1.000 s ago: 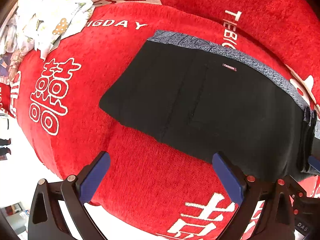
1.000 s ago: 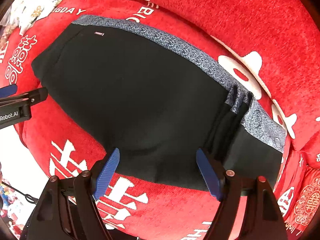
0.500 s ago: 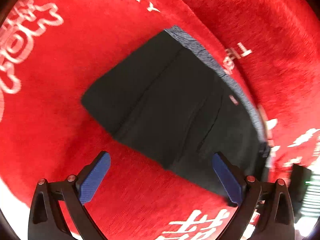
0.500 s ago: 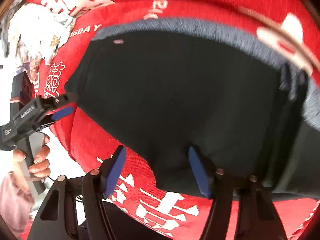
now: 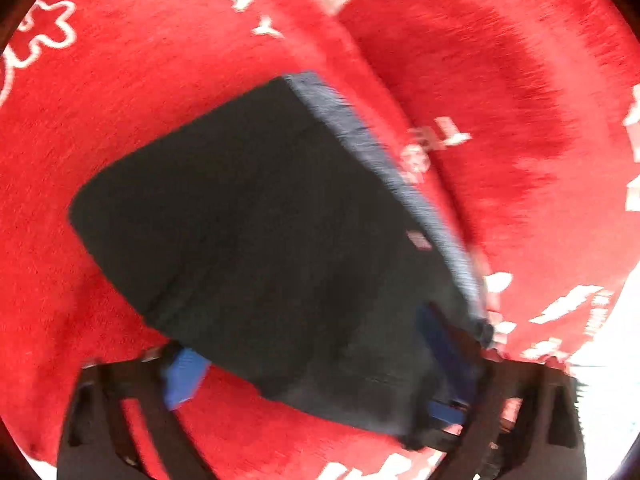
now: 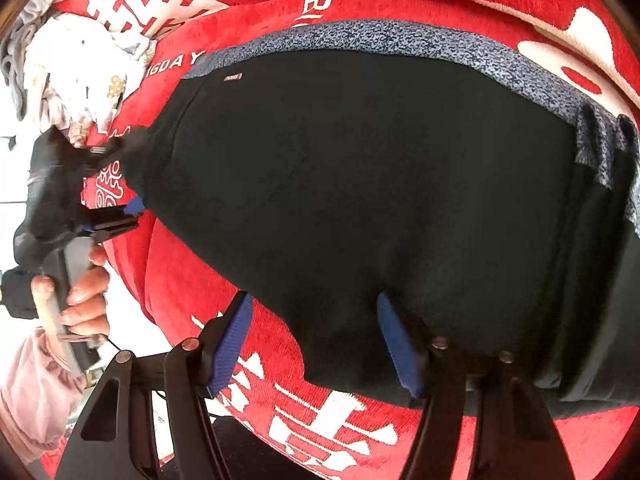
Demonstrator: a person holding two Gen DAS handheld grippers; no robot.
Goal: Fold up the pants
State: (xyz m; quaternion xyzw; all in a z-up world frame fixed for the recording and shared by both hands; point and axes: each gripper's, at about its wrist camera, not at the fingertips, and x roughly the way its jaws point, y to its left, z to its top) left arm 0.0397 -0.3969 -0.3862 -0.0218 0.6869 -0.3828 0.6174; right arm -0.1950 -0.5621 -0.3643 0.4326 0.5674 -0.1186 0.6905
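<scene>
Black pants (image 5: 260, 232) with a speckled grey waistband (image 6: 400, 40) lie folded flat on a red plush cover (image 6: 320, 412). My left gripper (image 5: 306, 334) straddles the pants' near corner and its jaws are closing; the cloth lies between the blue pads, though blur hides whether they press on it. From the right wrist view the left gripper (image 6: 132, 178) sits at the pants' left end. My right gripper (image 6: 314, 300) hangs over the near hem, one pad on the red cover, the other over the black cloth, jaws apart.
A crumpled white patterned cloth (image 6: 80, 68) lies at the far left on the cover. A red back cushion (image 5: 500, 80) rises behind the pants. A hand (image 6: 80, 288) in a pink sleeve holds the left gripper's handle beyond the cover's left edge.
The left gripper swung down onto the pants' corner and its jaws narrowed. The right gripper tipped down to the near hem and its jaws narrowed a little.
</scene>
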